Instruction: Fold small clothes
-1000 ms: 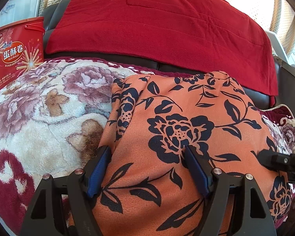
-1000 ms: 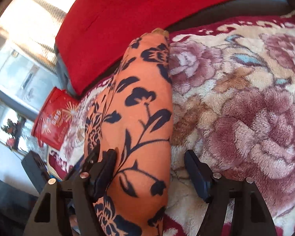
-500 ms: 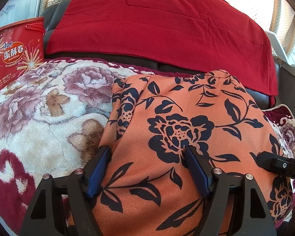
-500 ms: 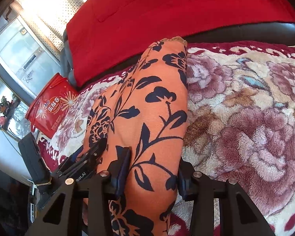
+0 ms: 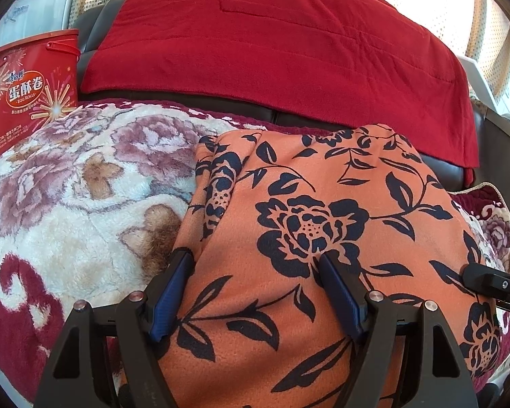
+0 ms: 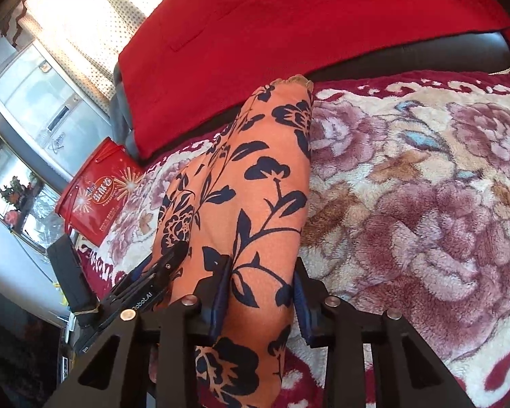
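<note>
Two grippers work one orange floral garment [image 5: 323, 210], lying centre frame on the floral plush blanket [image 5: 68, 204]. Left gripper [image 5: 255, 289] jaws spread wide, cloth between them, grip unclear. Right gripper [image 6: 260, 295], lower centre, has just been closing and pinches a raised fold.

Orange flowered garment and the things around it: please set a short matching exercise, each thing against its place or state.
Things:
1. orange flowered garment
2. red cloth
3. red egg-roll tub
4. right gripper

Places or states:
A. draped over the sofa back
B. standing at the blanket's left edge
C. jaws just closing, pinching a fabric edge
D. lying on the flowered blanket

Pairs: 1-D, 2-A, 3-B, 4-C
</note>
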Available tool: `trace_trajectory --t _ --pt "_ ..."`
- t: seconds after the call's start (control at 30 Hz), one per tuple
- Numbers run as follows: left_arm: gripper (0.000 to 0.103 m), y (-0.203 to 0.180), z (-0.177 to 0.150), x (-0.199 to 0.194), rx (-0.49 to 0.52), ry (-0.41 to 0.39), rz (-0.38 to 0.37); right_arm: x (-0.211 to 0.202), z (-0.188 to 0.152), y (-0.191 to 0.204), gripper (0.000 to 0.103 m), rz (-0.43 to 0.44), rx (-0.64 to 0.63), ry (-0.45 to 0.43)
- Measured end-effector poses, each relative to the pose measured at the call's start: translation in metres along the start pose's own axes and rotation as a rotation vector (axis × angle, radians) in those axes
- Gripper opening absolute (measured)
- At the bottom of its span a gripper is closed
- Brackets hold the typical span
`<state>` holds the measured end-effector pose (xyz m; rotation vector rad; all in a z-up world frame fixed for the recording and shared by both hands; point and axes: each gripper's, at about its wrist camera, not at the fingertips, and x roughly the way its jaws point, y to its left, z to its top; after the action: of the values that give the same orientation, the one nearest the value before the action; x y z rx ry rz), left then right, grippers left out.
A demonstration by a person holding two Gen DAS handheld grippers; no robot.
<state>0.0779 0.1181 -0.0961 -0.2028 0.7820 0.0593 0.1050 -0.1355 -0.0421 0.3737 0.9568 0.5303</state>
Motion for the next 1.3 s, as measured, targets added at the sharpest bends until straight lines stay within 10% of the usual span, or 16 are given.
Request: trace_trajectory --t 0.23,0.5,0.63,0.8,1.1,1.17,1.3 --pt "0.077 0.0 -0.002 -0.005 0.013 -0.009 -0.004 -0.03 -0.002 -0.013 0.012 -0.01 0.009 -0.033" --pt "0.077 -0.003 -0.004 -0.008 0.014 -0.016 0.017 -0.051 -0.018 -0.09 0.017 -0.018 0.259 0.012" --pt "0.077 -0.002 -0.003 -0.011 0.003 -0.019 0.009 -0.071 -0.021 -0.096 0.103 -0.017 0.305 -0.067" --pt "0.077 0.014 0.008 -0.043 -0.064 -0.116 -0.057 -0.079 -0.011 -0.081 0.103 0.051 0.261 -0.074" --pt "0.078 0.062 0.006 -0.018 -0.305 0.06 -0.237 0.014 0.024 -0.018 0.101 0.065 0.101 0.063" --pt "0.078 0.063 0.005 -0.014 -0.306 0.076 -0.229 0.048 0.03 -0.009 0.068 0.03 0.06 0.133" --pt "0.078 0.056 0.002 -0.015 -0.267 0.071 -0.185 0.052 0.033 0.01 0.05 -0.007 -0.003 0.119"
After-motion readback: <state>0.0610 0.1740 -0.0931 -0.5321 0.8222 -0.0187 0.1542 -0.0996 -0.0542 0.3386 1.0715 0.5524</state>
